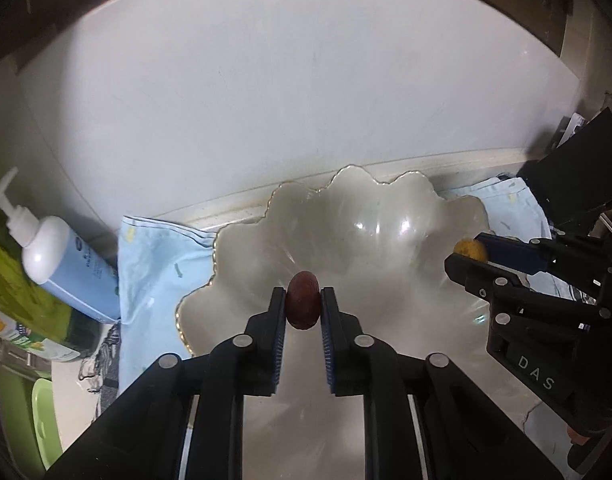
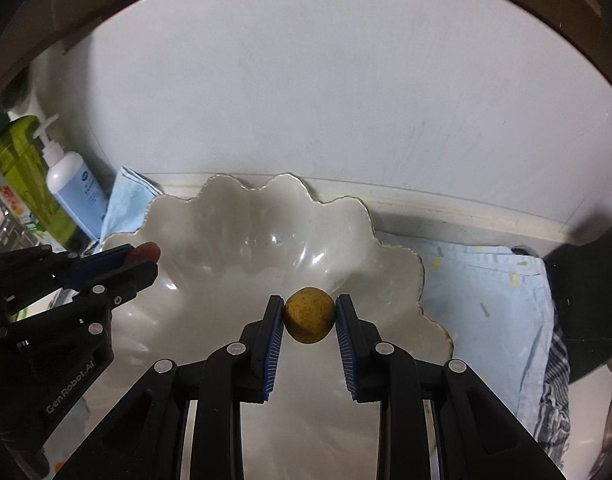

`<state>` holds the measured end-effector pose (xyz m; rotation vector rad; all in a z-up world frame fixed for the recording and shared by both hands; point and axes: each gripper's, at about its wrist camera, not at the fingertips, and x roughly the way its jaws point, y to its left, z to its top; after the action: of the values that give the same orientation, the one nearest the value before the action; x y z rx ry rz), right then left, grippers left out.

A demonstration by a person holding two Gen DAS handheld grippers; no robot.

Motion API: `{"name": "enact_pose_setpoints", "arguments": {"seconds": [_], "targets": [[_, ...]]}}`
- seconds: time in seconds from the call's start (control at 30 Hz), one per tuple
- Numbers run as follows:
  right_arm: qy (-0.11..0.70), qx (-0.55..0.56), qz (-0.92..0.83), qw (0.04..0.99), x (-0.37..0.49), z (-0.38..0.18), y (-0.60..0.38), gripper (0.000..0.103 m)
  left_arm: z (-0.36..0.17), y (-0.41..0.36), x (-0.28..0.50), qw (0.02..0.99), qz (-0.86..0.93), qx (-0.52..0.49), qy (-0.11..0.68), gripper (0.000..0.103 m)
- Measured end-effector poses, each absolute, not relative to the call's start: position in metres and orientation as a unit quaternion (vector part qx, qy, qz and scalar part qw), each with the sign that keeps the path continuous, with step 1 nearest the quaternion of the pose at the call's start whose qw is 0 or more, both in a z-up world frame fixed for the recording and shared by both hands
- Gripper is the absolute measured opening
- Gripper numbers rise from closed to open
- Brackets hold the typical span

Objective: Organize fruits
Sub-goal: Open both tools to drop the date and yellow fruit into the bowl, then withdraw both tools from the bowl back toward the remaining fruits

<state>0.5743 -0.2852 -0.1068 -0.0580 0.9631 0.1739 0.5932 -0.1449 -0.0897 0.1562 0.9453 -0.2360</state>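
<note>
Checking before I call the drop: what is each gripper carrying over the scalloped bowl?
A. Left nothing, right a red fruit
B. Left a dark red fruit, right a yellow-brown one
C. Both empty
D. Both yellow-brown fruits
B: the left gripper pinches the dark red fruit, the right gripper the yellow-brown fruit, above the scalloped bowl.

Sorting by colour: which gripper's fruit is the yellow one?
The right gripper holds the yellow fruit; the left gripper's fruit is dark red.

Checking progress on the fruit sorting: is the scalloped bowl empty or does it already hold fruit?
Empty: the scalloped bowl's bare inside shows no fruit. The red fruit and yellow fruit are between gripper pads above it.
</note>
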Motion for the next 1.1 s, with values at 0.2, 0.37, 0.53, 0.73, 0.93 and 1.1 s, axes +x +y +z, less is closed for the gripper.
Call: {"name": "enact_pose_setpoints", "arguments": {"seconds": [0.2, 0.37, 0.53, 0.73, 0.93, 1.1], "targets": [[0.461, -0.023, 0.065, 0.885, 0.578, -0.107, -0.292, 0.052, -0.090, -0.140, 0.595, 0.886, -0.097, 0.077, 0.447, 0.044], [0.460, -0.016, 0.057, 0.886, 0.575, -0.103, -0.296, 0.055, -0.078, -0.137, 0.585, 0.895, -0.087, 0.080, 0.430, 0.055], [0.449, -0.016, 0.054, 0.892, 0.561, -0.093, -0.297, 0.058, -0.061, -0.135, 0.568, 0.905, -0.076, 0.091, 0.408, 0.066], [0.423, -0.025, 0.053, 0.904, 0.535, -0.072, -0.292, 0.066, -0.036, -0.126, 0.541, 0.918, -0.072, 0.086, 0.381, 0.074], [0.389, -0.033, 0.050, 0.920, 0.506, -0.049, -0.290, 0.066, -0.019, -0.118, 0.512, 0.927, -0.062, 0.079, 0.362, 0.078], [0.358, -0.038, 0.049, 0.932, 0.477, -0.028, -0.288, 0.066, -0.007, -0.109, 0.485, 0.932, -0.060, 0.070, 0.350, 0.080]]}}
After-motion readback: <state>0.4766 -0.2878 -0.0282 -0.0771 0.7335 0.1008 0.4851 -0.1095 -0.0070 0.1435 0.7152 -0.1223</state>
